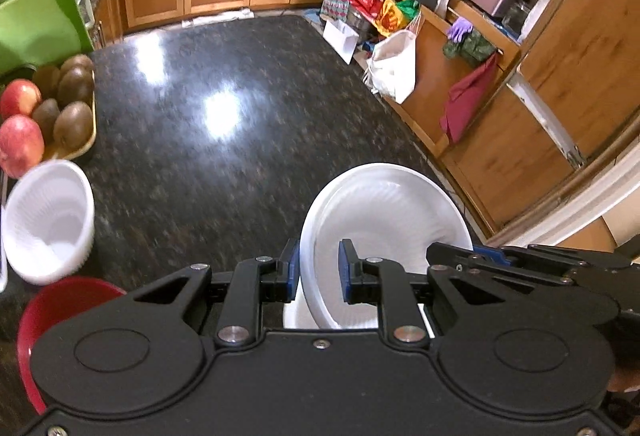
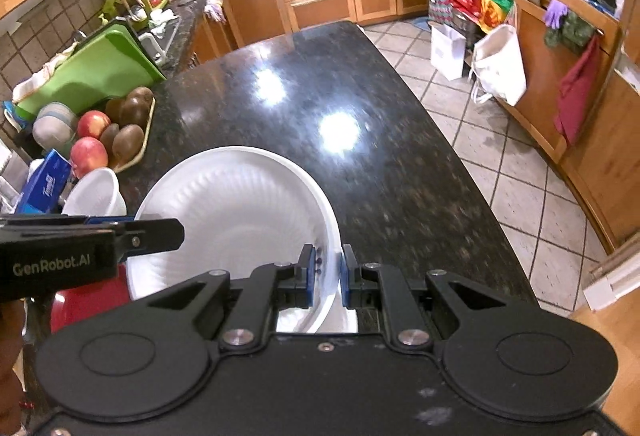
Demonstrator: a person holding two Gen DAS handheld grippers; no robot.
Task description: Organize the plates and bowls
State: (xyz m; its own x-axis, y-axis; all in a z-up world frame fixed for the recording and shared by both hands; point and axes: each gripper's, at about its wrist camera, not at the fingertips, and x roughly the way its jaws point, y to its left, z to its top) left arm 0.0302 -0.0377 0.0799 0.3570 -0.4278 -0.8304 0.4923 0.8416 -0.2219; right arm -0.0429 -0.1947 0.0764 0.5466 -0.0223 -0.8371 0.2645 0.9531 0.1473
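A large white ribbed bowl is held over the dark granite counter by both grippers. My left gripper is shut on its left rim. My right gripper is shut on its right rim; the bowl fills the middle of the right wrist view. A smaller white ribbed bowl sits at the left, also in the right wrist view. A red bowl lies at the lower left, partly hidden by the left gripper body; it also shows in the right wrist view.
A tray of apples and kiwis sits at the counter's left edge, with a green cutting board behind it. A blue tissue box is at the left. The tiled floor, bags and wooden cabinets lie to the right.
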